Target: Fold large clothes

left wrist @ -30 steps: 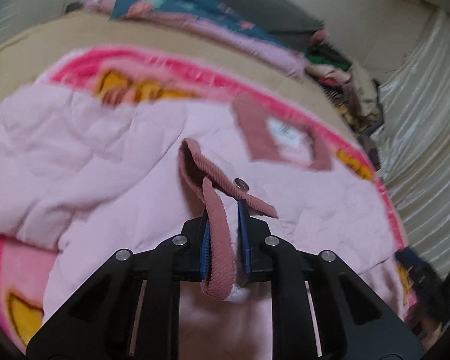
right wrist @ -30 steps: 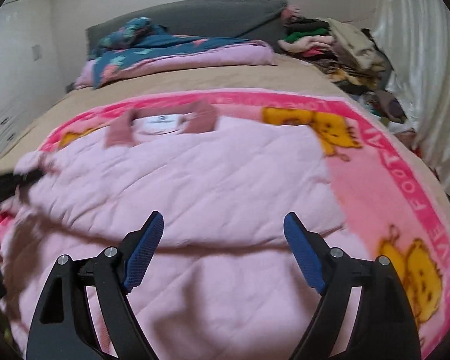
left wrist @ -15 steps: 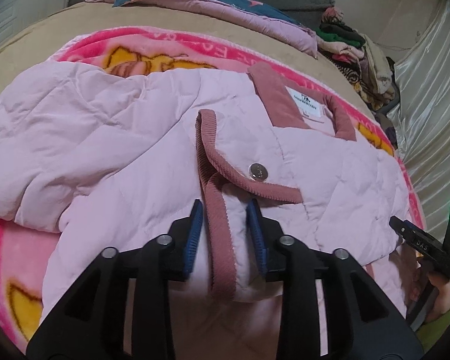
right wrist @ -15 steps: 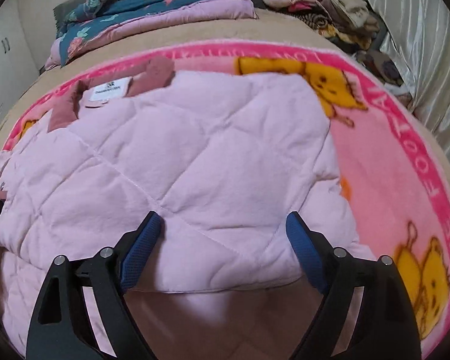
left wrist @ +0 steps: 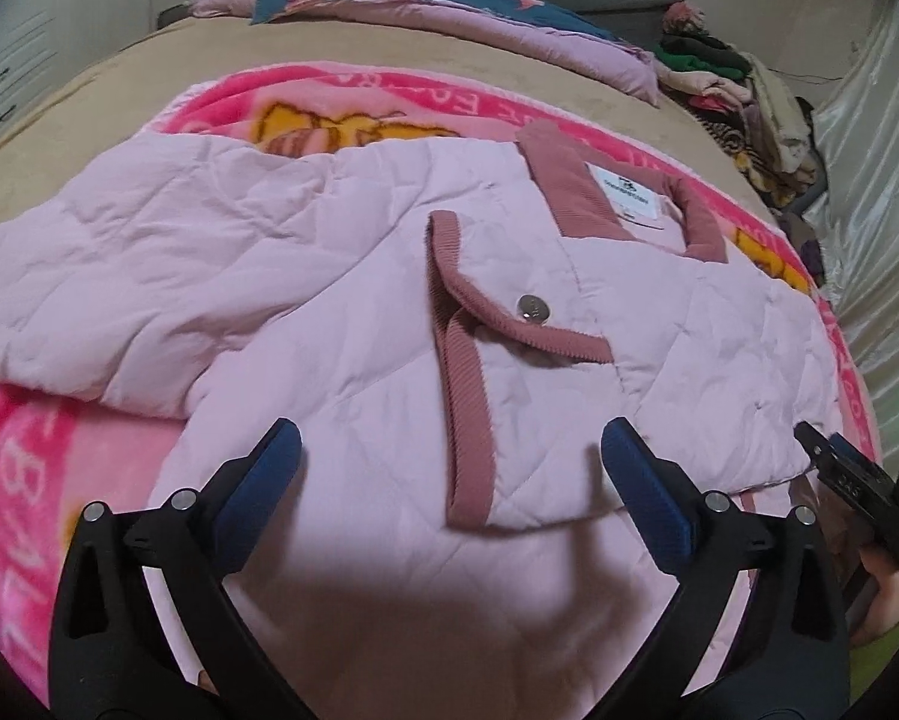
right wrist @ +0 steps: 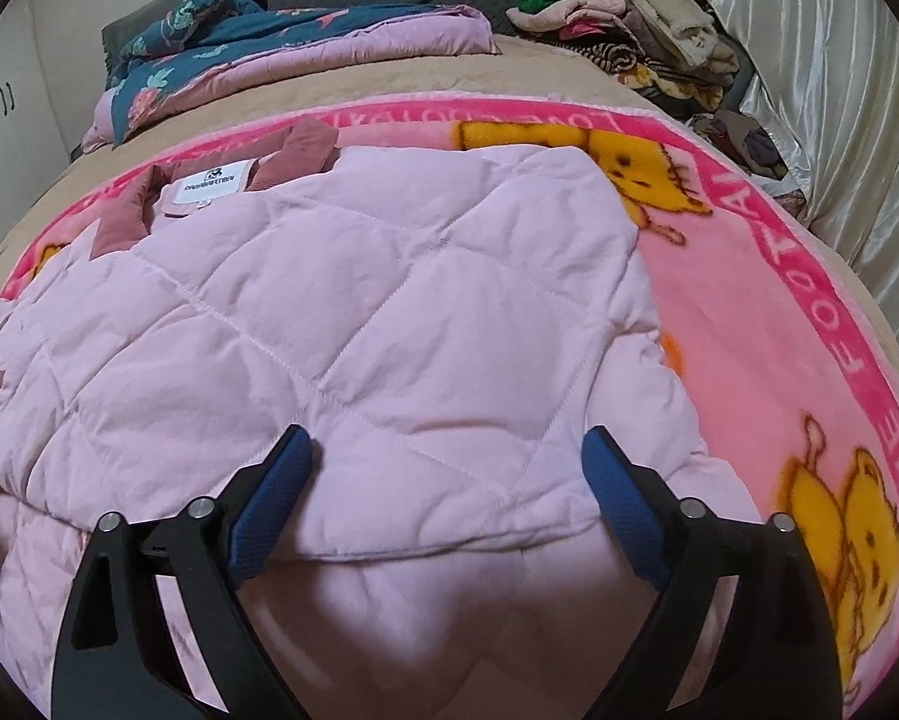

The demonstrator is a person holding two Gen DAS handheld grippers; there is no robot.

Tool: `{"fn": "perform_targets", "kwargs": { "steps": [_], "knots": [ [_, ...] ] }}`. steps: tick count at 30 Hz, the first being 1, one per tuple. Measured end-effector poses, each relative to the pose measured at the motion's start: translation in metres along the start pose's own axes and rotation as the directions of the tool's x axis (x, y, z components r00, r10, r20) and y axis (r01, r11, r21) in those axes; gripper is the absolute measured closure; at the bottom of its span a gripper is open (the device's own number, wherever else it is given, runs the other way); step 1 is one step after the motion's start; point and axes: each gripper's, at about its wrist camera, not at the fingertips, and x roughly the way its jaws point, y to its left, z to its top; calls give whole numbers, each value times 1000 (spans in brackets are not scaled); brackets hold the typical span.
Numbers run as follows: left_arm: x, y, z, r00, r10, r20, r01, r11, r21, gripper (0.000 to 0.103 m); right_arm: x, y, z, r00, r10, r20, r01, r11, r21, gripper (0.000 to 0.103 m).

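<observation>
Jacket (left wrist: pixel 341 360), pink and quilted, lies spread on a pink blanket (right wrist: pixel 767 324) on the bed. Nearest, the left gripper (left wrist: pixel 449 474) and right gripper (right wrist: pixel 443 474) hover over it with jaws opening, pressing nothing. It looks light, puffy and limp, likely slippery; pinch the near hem, or farther off the ribbed cuff (left wrist: pixel 467 420) and collar (left wrist: pixel 563 192).
</observation>
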Motion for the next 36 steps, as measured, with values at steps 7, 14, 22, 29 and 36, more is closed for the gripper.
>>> {"fn": "perform_targets", "kwargs": {
  "steps": [7,14,22,29,36],
  "knots": [
    [-19,5,-5,999,39,11,-39,999,-24,9,-12,-2,-10,1000,8,19,-9,999,40,4],
    [-32,24,-10,996,84,18,-83,995,-61,9,-32,2,-19,999,21,44,-25,997,78,4],
    [-48,43,-8,995,88,41,-85,993,-78,9,-70,48,-33,991,93,95,-93,996,-7,4],
    [-57,62,-3,993,99,69,-91,991,-102,9,-96,93,-34,979,157,131,-147,986,-84,4],
    [-67,88,3,986,137,93,-122,980,-155,9,-110,126,-35,968,211,138,-195,973,-126,4]
  ]
}}
